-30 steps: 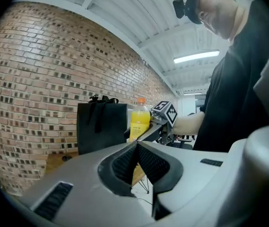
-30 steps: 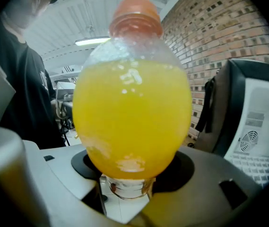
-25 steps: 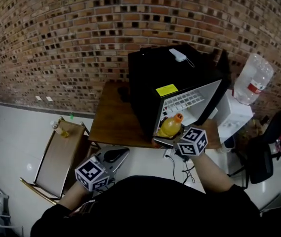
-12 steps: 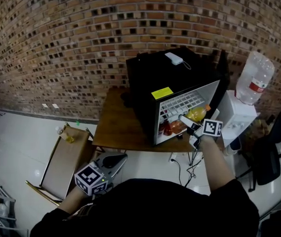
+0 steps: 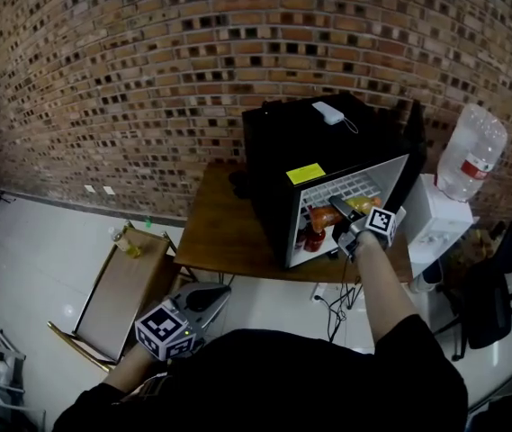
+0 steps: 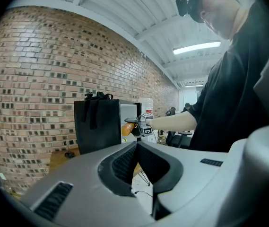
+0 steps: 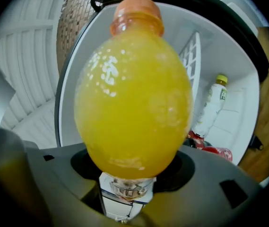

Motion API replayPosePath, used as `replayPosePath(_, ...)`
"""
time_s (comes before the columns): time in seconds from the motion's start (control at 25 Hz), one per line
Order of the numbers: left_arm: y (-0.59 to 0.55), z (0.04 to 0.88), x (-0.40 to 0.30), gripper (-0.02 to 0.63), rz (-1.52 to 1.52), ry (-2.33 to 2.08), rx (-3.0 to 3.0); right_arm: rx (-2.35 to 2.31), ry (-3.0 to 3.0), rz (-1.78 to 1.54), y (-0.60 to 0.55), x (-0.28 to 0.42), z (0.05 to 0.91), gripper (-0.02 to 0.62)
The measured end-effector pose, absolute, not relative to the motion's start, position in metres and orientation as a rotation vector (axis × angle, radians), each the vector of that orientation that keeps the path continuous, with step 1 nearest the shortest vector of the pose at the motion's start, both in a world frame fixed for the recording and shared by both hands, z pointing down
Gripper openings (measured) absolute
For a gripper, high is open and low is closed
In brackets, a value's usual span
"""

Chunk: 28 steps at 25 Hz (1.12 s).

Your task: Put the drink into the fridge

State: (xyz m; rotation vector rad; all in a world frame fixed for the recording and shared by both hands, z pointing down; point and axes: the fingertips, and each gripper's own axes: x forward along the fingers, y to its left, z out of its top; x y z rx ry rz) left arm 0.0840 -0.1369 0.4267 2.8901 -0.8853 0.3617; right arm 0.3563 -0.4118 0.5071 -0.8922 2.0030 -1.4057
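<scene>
Has carried the orange juice bottle [image 5: 358, 206] in the right gripper [image 5: 349, 216] since a second ago, from low at the front edge of the black mini fridge [image 5: 278, 151] up to its open mouth. Has rolled it on the way from cap-up onto its side. Has kept the left gripper [image 5: 209, 297] almost where it was, low in front of the body and well apart from the fridge.

Grips the bottle by its lower end, jaws spread wide and pressed on either side of the rounded belly. Fills the middle of the right gripper view with it, orange cap [image 7: 138, 14] pointing away toward the white interior. Holds it at the opening, just in front of the wire shelf [image 5: 338, 187], up and to the right of the red cans [image 5: 315, 238] in the head view; touching the shelf or not, cannot tell. Shows deeper inside, past the bottle, a pale tea bottle [image 7: 213, 103] with a yellow cap, the red cans just below it.

Shows the left jaws closed together, nothing between them, pointing toward the fridge.

On a wooden table [image 5: 224, 237] against a brick wall [image 5: 148, 79]: the fridge, with a small white device [image 5: 327, 112] on its top and a yellow sticker [image 5: 304, 174] at the front edge. Just right of the table: a water jug [image 5: 473, 156] on a white dispenser [image 5: 431, 214].
</scene>
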Motion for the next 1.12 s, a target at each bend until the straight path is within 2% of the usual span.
replayPosePath(0.36,-0.136,0.429,0.079,-0.005,0.348,-0.89,2.89,-1.0,1.849,-1.516,-0.429,0.358,0.521,0.302)
replayPosePath(0.48,-0.136,0.43,0.08,-0.005,0.344,-0.89,2.88,-1.021,1.815,-1.543,-0.432,0.358,0.525,0.333)
replayPosePath(0.52,-0.137,0.43,0.08,-0.005,0.344,-0.889,2.88,-1.015,1.789,-1.551,-0.433,0.358,0.526,0.33)
replayPosePath(0.56,-0.137,0.43,0.081,-0.005,0.345,-0.887,2.883,-1.008,1.763,-1.555,-0.435,0.357,0.526,0.301)
replayPosePath(0.68,-0.138,0.43,0.081,-0.005,0.342,-0.884,2.882,-1.009,1.75,-1.561,-0.439,0.353,0.524,0.301)
replayPosePath(0.76,-0.14,0.431,0.079,-0.005,0.335,-0.887,2.87,-1.021,1.759,-1.576,-0.443,0.349,0.523,0.328)
replayPosePath(1.0,-0.144,0.433,0.076,-0.005,0.329,-0.895,2.868,-1.068,1.718,-1.619,-0.454,0.353,0.532,0.342)
replayPosePath(1.12,-0.145,0.431,0.076,-0.005,0.318,-0.9,2.869,-1.066,1.709,-1.609,-0.456,0.353,0.525,0.373)
